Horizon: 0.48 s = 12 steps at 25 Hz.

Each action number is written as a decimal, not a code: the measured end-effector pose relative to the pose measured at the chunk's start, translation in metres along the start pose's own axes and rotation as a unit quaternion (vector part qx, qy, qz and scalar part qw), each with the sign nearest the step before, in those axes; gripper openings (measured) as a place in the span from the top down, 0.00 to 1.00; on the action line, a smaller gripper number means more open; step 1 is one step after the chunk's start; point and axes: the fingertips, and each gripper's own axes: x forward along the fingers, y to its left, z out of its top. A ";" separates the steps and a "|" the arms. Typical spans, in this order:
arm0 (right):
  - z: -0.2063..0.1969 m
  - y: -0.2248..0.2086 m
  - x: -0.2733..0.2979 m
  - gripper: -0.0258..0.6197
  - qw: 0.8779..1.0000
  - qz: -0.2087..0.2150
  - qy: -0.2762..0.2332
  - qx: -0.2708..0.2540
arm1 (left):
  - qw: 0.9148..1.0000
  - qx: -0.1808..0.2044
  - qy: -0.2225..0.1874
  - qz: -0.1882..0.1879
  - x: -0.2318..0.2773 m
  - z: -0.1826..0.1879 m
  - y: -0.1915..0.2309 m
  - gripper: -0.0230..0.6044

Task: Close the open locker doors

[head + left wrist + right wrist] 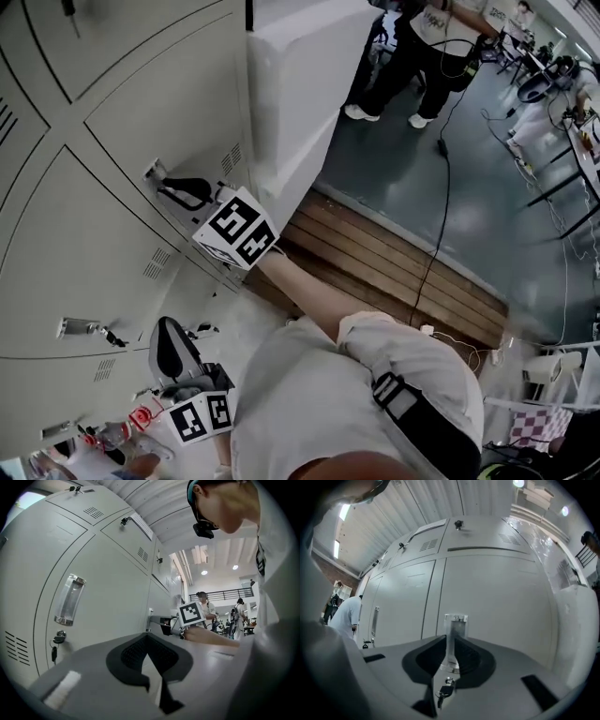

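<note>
Grey locker doors [84, 234] fill the left of the head view, and all those in view lie flush. My right gripper [173, 190] is at a clear door handle [155, 172]. In the right gripper view that handle [452, 639] stands between the jaws, which are shut on it, and a key [445, 690] hangs just below. The left gripper view shows the right gripper [164, 623] at the door. My left gripper [164, 333] hangs lower, shut on nothing, a little off the door. Another clear handle [69, 599] and its key [56, 641] are to its left.
A white block [300, 84] juts out beside the lockers' end. A wooden platform [394, 267] runs along the floor with a black cable [441, 206] across it. A person [422, 47] stands further off, near desks [572, 122]. Small red items [141, 417] lie at the bottom left.
</note>
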 end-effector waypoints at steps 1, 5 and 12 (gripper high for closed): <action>0.002 -0.001 -0.005 0.90 1.000 -0.007 -0.003 -0.001 | 1.000 -0.001 0.001 -0.006 0.000 0.000 -0.002 0.98; 0.015 -0.005 -0.038 0.90 0.999 -0.033 -0.019 -0.009 | 1.000 -0.006 0.005 -0.027 -0.002 -0.003 -0.010 0.98; 0.042 0.021 -0.113 0.91 0.997 -0.053 -0.058 -0.015 | 0.998 -0.008 0.013 -0.056 -0.019 -0.006 -0.024 0.98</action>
